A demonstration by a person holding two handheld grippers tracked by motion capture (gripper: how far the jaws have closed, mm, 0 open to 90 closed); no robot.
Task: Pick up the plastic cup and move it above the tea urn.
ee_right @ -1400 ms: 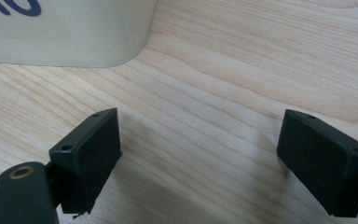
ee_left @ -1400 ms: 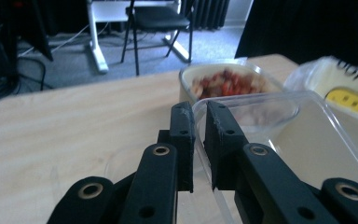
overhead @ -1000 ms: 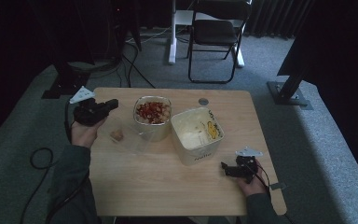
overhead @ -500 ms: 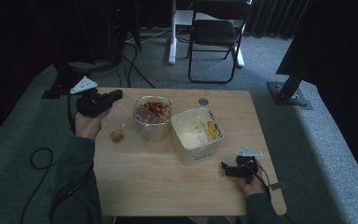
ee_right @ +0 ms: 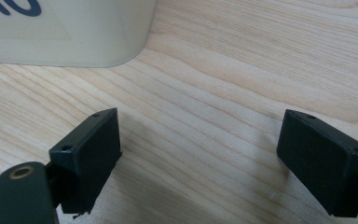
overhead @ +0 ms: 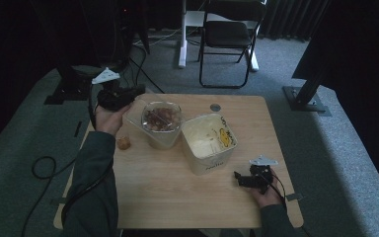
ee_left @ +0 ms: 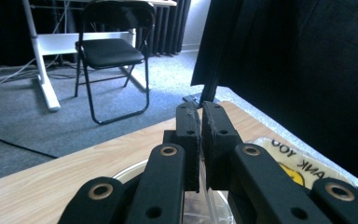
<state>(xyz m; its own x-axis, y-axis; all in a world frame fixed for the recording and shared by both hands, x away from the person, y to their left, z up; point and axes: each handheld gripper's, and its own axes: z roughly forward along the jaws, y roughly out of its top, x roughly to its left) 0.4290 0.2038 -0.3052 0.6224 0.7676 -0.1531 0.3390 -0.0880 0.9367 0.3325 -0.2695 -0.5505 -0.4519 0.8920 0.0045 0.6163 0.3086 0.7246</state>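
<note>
I am lifting my clenched, empty left gripper (overhead: 137,92) at upper left over the filled bowl (overhead: 162,118), right gripper (overhead: 237,176) released, crumb (overhead: 124,143) left.

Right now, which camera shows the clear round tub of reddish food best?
The high view: the clear round tub shows whole, beside the cream square tub. The left gripper view catches just its rim under shut jaws.

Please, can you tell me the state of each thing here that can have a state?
left gripper: shut, nothing between its pads, above the clear container.
right gripper: open, low over the bare table.
clear container: lid off, food inside.
white tub: lid off.
folding chair: unfolded, unoccupied.
</note>
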